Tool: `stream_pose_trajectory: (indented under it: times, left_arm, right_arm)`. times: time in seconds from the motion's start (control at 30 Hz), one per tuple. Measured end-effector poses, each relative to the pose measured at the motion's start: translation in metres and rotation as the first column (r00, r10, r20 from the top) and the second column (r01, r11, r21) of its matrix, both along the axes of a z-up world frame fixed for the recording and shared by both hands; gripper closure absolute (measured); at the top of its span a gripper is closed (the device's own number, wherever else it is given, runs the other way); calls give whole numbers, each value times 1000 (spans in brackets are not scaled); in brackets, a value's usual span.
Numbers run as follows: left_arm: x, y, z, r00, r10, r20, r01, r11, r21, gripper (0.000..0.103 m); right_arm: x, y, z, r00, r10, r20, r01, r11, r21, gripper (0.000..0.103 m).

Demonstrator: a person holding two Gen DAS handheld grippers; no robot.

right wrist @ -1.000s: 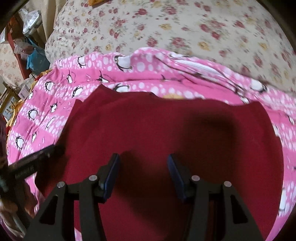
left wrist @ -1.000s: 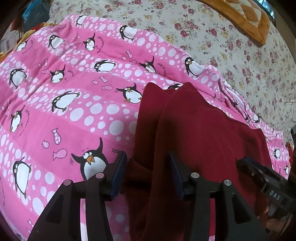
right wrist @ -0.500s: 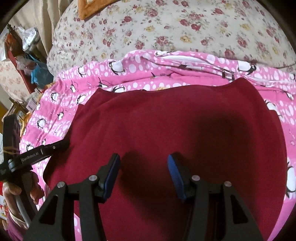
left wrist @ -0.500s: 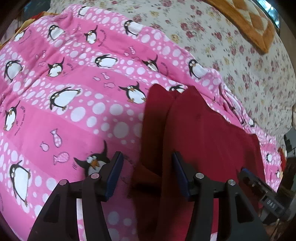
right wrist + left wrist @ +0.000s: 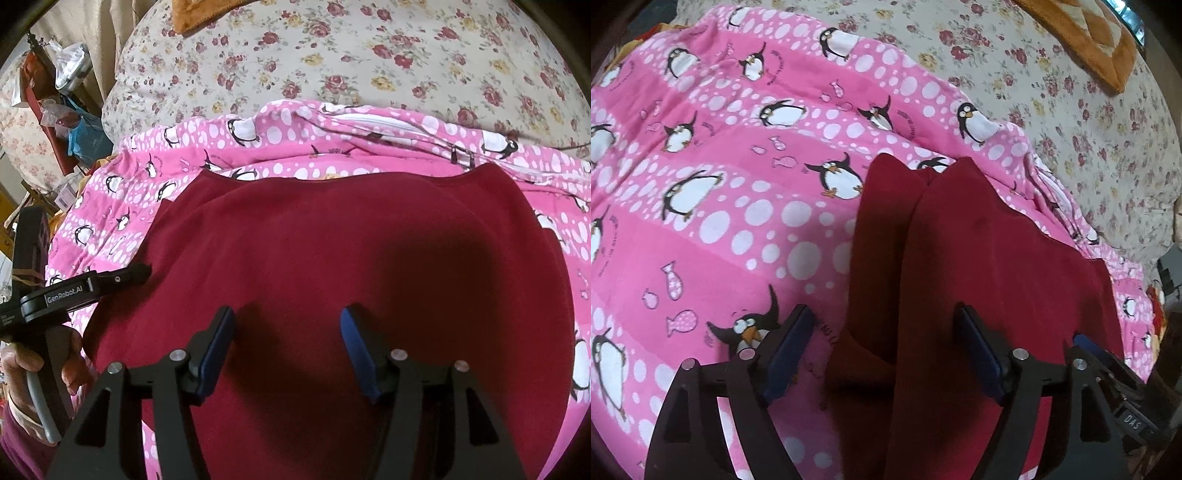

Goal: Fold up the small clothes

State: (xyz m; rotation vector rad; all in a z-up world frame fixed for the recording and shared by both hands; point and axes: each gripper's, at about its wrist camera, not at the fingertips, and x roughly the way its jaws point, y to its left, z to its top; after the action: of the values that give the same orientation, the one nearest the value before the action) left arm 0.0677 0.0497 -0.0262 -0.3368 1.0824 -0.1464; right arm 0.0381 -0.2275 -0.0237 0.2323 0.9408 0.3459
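Hovering parted left claw [image 5: 884, 354], red garment [image 5: 332, 266]

A bedroom in a home. A bed wears a cream sheet printed with roses [image 5: 369, 55], and a pink penguin-print blanket [image 5: 720, 184] is spread over it. An orange patterned cushion [image 5: 1089, 40] lies near the far edge. Past the bed's left edge hang beige curtains [image 5: 92, 37] beside cluttered bags and boxes [image 5: 70, 122].

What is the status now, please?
Left hand-held gripper open, at red garment edge. Right hand-held gripper open above it. Garment flat on pink blanket. Nothing in the way.
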Motion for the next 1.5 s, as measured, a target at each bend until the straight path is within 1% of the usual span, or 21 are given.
stream_pose_trajectory:
  times: [0.03,0.07,0.1,0.23,0.4,0.47,0.53,0.57,0.6,0.67,0.77,0.83,0.9,0.97,1.07,1.2,1.3,1.33,1.4,1.43,1.5]
  left_arm:
    - [1,-1,-1,1000,-8,-3,8,1000,-10,44]
    - [2,-3,-2,1000,-22,-6,21,1000,-18,49]
    - [2,-4,-2,999,-32,-7,32,999,-23,57]
    - [3,-10,-2,998,-64,-7,64,998,-25,68]
    - [3,-3,-1,998,-57,-15,55,992,-111,94]
    - [1,-2,4,998,-55,-6,54,989,-136,98]
    - [-2,-5,10,998,-63,21,65,989,-133,100]
    - [-4,-6,14,997,-65,37,70,988,-138,100]
    - [-6,-7,16,997,-68,46,74,986,-150,101]
    - [-9,-8,24,995,-72,65,83,980,-178,101]
    - [-15,-14,37,992,-87,90,103,974,-202,102]
    - [-20,-24,49,988,-111,111,132,968,-213,102]
    - [-24,-32,59,983,-138,124,162,964,-211,102]
    - [-26,-44,70,978,-163,128,187,960,-208,103]
    - [-24,-60,83,974,-186,127,211,951,-224,103]
    - [-19,-90,99,966,-229,119,251,940,-231,103]
    - [-17,-122,109,953,-276,122,296,934,-202,103]
    - [-16,-131,110,950,-289,121,309,931,-196,103]
    - [-13,-153,110,940,-320,115,337,923,-184,103]
    - [-12,-166,108,935,-337,110,352,919,-177,103]
    - [-11,-182,102,928,-360,96,372,910,-182,103]
  right_arm:
    - [0,0,0,1000,1,2,-1,1000,0,39]
    - [-1,0,0,1000,3,5,-3,1000,0,38]
    - [-1,1,0,1000,5,8,-5,1000,0,37]
    - [-2,1,0,1000,10,14,-10,1000,3,35]
    - [-3,-4,1,1000,-2,15,1,999,44,35]
    - [-3,-9,6,1000,-20,11,19,998,68,35]
    - [-3,-14,10,999,-35,11,34,996,87,36]
    - [-2,-15,11,999,-31,8,30,995,92,45]
    - [-1,-14,12,1000,-22,3,21,995,95,63]
    - [2,-14,11,1000,-7,-12,8,994,109,77]
    - [5,-15,6,1000,-4,-26,7,990,140,77]
    - [7,-16,-1,998,-13,-55,21,989,146,78]
    - [9,-22,-7,997,-36,-73,48,985,167,88]
    - [10,-28,-9,995,-46,-85,62,979,195,92]
    - [11,-34,-14,994,-55,-95,77,968,239,95]
    - [12,-36,-17,993,-63,-97,87,960,265,95]
    - [9,-47,-17,989,-92,-115,125,940,317,95]
    - [7,-52,-16,986,-111,-120,146,931,334,92]
    - [-1,-67,-13,980,-155,-123,190,908,372,83]
    - [-6,-76,-12,976,-179,-121,213,894,394,80]
    - [-14,-93,-12,965,-229,-124,261,866,428,64]
